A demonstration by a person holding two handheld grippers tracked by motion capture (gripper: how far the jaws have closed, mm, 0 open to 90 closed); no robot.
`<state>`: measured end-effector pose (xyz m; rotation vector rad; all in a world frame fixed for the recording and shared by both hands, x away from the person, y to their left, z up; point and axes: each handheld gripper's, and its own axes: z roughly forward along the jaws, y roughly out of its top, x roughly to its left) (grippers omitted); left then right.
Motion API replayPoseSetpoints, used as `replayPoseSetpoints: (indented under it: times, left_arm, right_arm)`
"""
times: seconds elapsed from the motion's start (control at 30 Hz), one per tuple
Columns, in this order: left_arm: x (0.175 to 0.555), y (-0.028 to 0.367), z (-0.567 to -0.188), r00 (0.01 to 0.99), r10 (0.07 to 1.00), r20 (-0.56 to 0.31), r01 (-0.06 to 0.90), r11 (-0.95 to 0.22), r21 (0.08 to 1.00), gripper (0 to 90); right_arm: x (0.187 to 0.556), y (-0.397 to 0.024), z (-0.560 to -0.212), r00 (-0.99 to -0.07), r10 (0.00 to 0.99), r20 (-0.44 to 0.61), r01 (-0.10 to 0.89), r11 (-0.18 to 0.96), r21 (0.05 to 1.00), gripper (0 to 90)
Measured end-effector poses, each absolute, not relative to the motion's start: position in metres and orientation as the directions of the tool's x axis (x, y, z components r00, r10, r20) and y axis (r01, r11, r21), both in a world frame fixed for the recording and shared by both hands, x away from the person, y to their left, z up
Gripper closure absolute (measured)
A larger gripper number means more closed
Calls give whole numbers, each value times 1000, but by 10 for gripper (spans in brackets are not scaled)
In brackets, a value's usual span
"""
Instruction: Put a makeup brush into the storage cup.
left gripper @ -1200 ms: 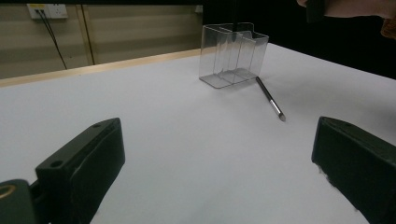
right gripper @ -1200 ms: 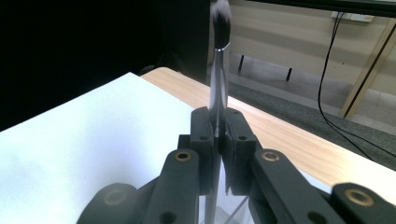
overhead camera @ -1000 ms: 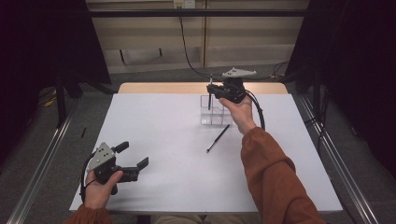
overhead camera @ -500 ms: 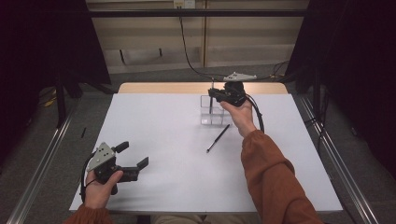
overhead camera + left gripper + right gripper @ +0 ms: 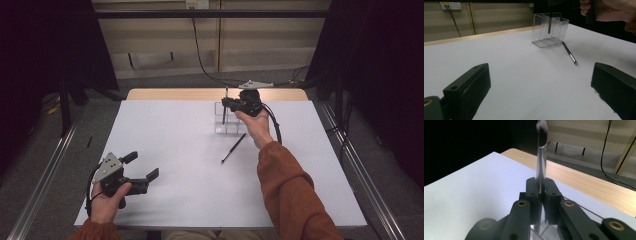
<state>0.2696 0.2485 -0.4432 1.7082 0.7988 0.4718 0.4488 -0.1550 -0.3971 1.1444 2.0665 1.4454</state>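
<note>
While my right hand-held gripper (image 5: 541, 192) stays out of it, I'd have nothing upright: its jaws are clamped on a makeup brush (image 5: 541, 157), bristles up, handle pointing down into a clear plastic organizer (image 5: 225, 120) near the far edge of the counter (image 5: 165, 150). From the left gripper view I see the brush's lower end inside one of the organizer's compartments. A second brush (image 5: 233, 148) lies flat on the white counter just in front of the organizer. My left hand-held gripper (image 5: 142, 172) rests near the front left corner, jaws apart, holding nothing.
</note>
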Motion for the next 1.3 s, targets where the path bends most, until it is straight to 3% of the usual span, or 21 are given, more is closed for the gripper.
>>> replayPoseSetpoints:
  times: [0.2,0.37,0.57,1.07,1.3]
  left_arm:
    - [270,248,-443,690,719,-88,265,-137,954,26]
    - [270,248,-443,690,718,-88,265,-138,954,26]
    - [269,246,-444,693,717,-83,265,-146,953,26]
    - [269,246,-443,693,717,-75,261,-152,953,26]
    - [268,246,-443,695,716,-73,255,-150,955,24]
  right_arm:
    - [449,-154,-398,-600,786,149,410,142,901,782]
    - [448,-154,-399,-591,792,149,412,138,901,673]
    - [443,-158,-400,-581,800,148,397,120,910,472]
    - [428,-167,-401,-611,779,143,355,108,929,92]
    - [417,-172,-400,-627,765,147,341,100,935,25]
